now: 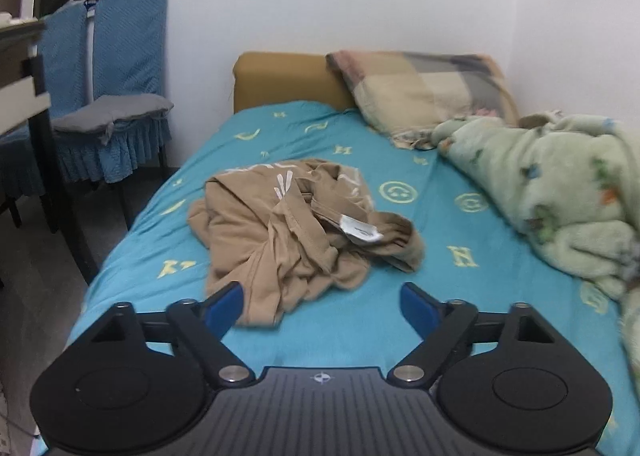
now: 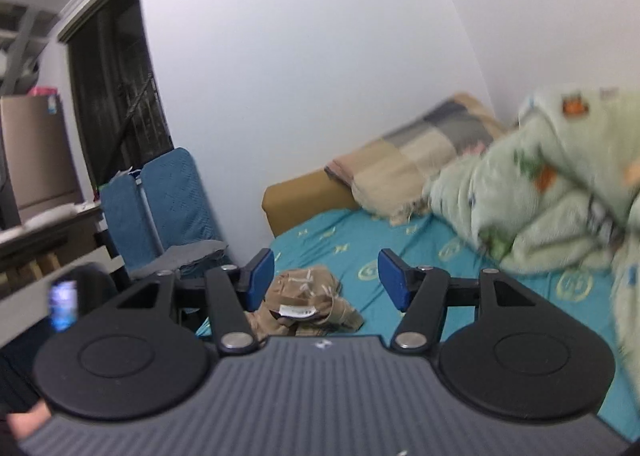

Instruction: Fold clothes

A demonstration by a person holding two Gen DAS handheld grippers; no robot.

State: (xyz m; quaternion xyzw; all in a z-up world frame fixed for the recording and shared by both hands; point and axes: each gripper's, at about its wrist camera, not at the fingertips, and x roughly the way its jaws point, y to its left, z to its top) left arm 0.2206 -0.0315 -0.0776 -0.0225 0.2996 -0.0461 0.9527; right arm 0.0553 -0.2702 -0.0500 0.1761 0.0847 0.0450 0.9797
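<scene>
Both pairs of jaws stand wide apart and hold nothing. From the left gripper [image 1: 322, 306], the tan garment [image 1: 300, 220] lies crumpled at 12 o'clock on the teal bedsheet [image 1: 432, 276]; its nearest hem reaches down beside the left blue pad [image 1: 224, 310], though whether cloth and pad actually touch is hard to tell through the blur. A white care label [image 1: 360, 231] pokes out of the heap toward 1 o'clock. From the right gripper [image 2: 326, 280], the same garment [image 2: 308, 304] sits low between the 2 fingers, partly hidden behind the gripper body, with its label [image 2: 296, 311] facing up.

Nothing looks folded yet; the piece probably needs spreading flat first.

Risks from here, as I judge them:
- Pinching the bunched middle would likely catch 2 or more layers at once, so the cloth lifts as a lump rather than opening
- Closing low could nip the bedsheet along with the fabric and drag it
- The green fleece blanket [image 1: 560, 192] at 2 o'clock crowds the right side of the bed, and a spread sleeve may land on it
- The pillow [image 1: 420, 92] at 1 o'clock limits room toward the headboard
</scene>
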